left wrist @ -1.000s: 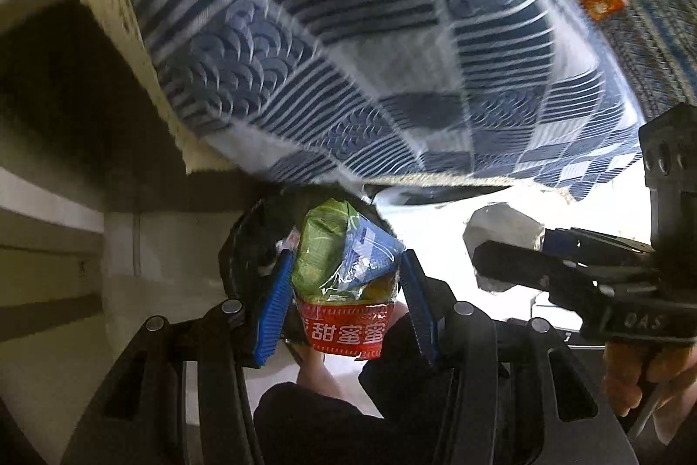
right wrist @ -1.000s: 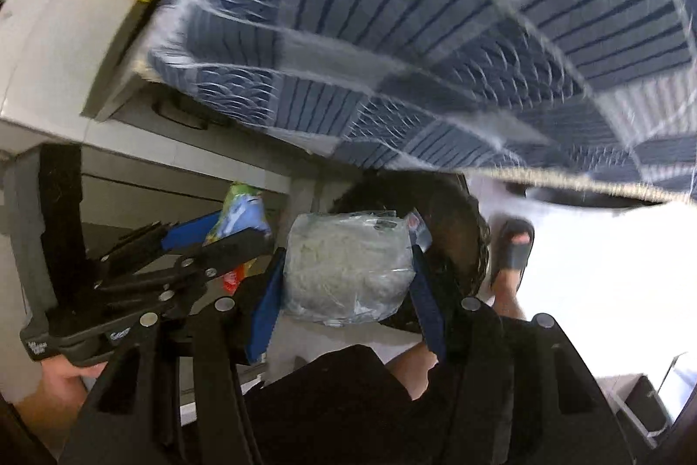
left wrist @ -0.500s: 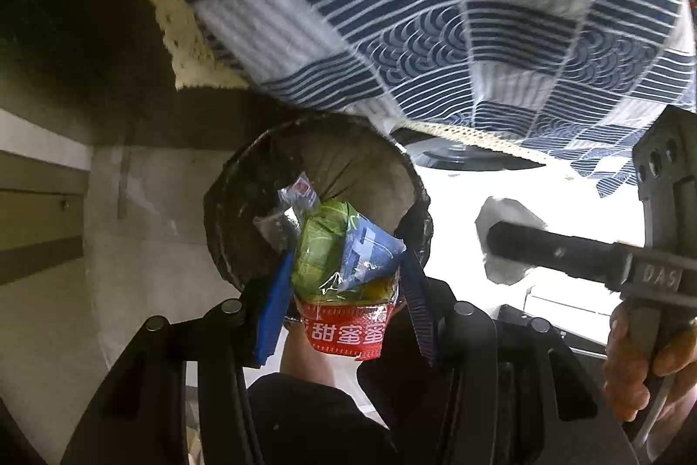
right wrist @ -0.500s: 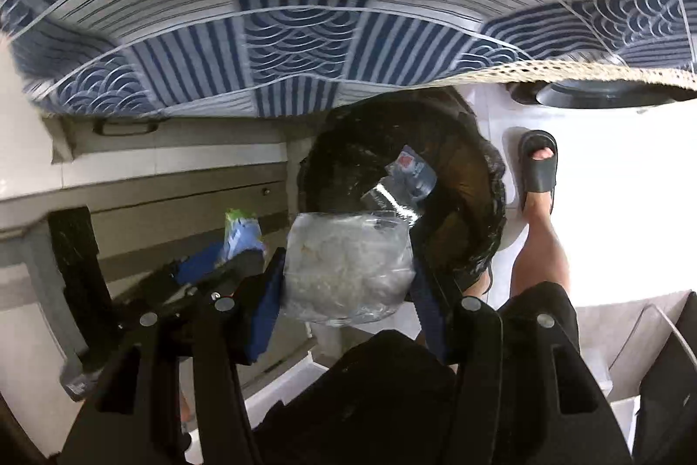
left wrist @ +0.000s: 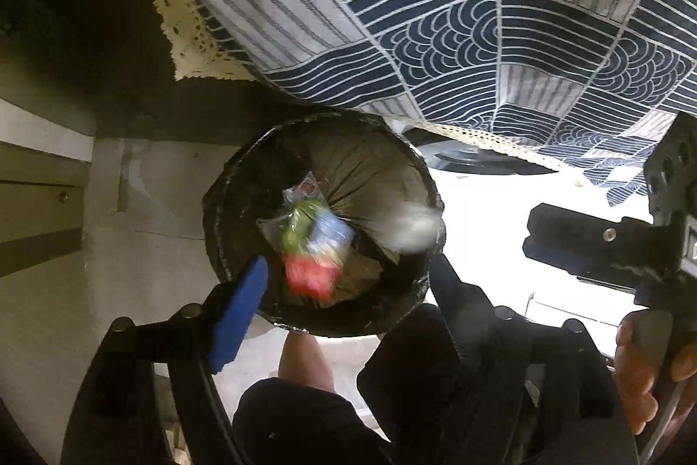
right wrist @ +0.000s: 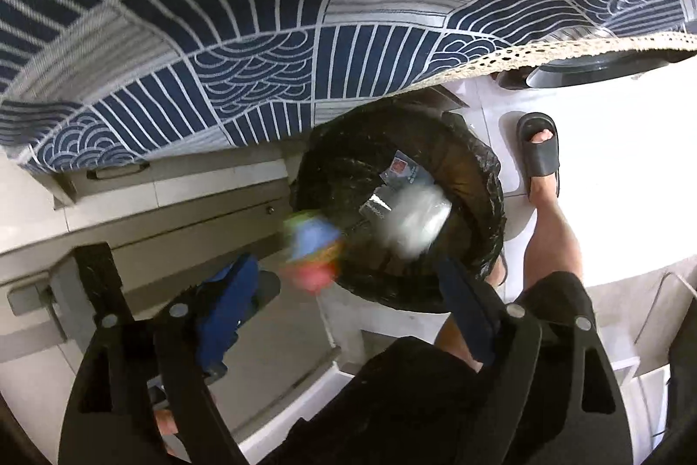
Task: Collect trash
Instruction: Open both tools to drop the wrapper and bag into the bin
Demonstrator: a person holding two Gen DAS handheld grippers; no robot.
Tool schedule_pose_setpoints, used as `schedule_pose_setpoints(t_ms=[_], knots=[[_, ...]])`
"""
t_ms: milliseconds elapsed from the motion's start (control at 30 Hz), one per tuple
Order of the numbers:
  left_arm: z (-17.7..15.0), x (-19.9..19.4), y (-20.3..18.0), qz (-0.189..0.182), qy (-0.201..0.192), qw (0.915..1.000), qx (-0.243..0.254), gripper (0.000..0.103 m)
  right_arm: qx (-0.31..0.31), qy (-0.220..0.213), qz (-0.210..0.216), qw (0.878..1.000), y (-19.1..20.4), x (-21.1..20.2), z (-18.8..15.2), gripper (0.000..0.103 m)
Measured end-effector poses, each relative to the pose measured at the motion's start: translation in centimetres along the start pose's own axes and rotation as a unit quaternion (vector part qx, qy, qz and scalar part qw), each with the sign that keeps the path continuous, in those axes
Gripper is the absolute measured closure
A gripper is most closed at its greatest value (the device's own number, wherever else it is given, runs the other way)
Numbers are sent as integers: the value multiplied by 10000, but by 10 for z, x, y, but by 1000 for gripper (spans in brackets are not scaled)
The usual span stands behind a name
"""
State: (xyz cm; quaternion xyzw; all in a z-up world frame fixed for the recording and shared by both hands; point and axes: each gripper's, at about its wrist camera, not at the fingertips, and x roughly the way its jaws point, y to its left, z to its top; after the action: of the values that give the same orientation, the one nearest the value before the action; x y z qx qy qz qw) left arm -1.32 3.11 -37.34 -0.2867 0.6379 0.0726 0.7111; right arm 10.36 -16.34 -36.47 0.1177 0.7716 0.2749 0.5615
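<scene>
Now both grippers hang over the bin point(left wrist: 322, 221), a round can lined with a dark bag, standing on the floor just under the hem of a blue and white patterned cloth point(left wrist: 435, 7).

The left gripper point(left wrist: 348, 290) has its jaws opening, and nothing is between them: the colourful wrapper bundle point(left wrist: 316, 247), green, blue and red, shows blurred and clear of the blue pads, inside the ring of the rim as that camera sees it. From the right wrist the same bundle point(right wrist: 311, 251) sits at the near edge of the bin, so whether it will fall fully inside cannot be told.

The right gripper point(right wrist: 344, 290) is also opening with nothing between its fingers. The clear plastic packet point(right wrist: 414, 223) is blurred and lies over the bin's mouth, above a small wrapper point(right wrist: 398, 171) already in the bag.

Both pieces look like thin film packaging: very light, soft, crinkly and somewhat slick, likely to drift or catch on the liner rather than drop straight. They would crush without harm, so a firm pinch across the bunched middle seems the safest hold should either need retrieving from the rim or floor; a loose edge would probably slide out.

A person's leg and a dark slide sandal point(right wrist: 538, 147) stand just beside the bin.
</scene>
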Motion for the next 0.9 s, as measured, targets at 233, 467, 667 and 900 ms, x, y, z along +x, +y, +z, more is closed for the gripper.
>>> schedule_pose_setpoints(t_ms=[233, 467, 667, 900], knots=[[-2, -7, 2, -36, -64, 10000, -20, 28, -94, -82, -136, 9998, 3, -10, -3, 19], [-4, -21, -3, -84, -152, 9998, 39, 28, -157, -209, -104, 9996, 11, -24, -14, 19], [-2, -47, -12, -87, -397, 9991, 147, 24, -424, -494, -144, 9978, 29, -52, -27, 11], [1, -92, -28, -125, -879, 9953, 386, 19, -893, -1073, -350, 9896, 61, -102, -39, 5]])
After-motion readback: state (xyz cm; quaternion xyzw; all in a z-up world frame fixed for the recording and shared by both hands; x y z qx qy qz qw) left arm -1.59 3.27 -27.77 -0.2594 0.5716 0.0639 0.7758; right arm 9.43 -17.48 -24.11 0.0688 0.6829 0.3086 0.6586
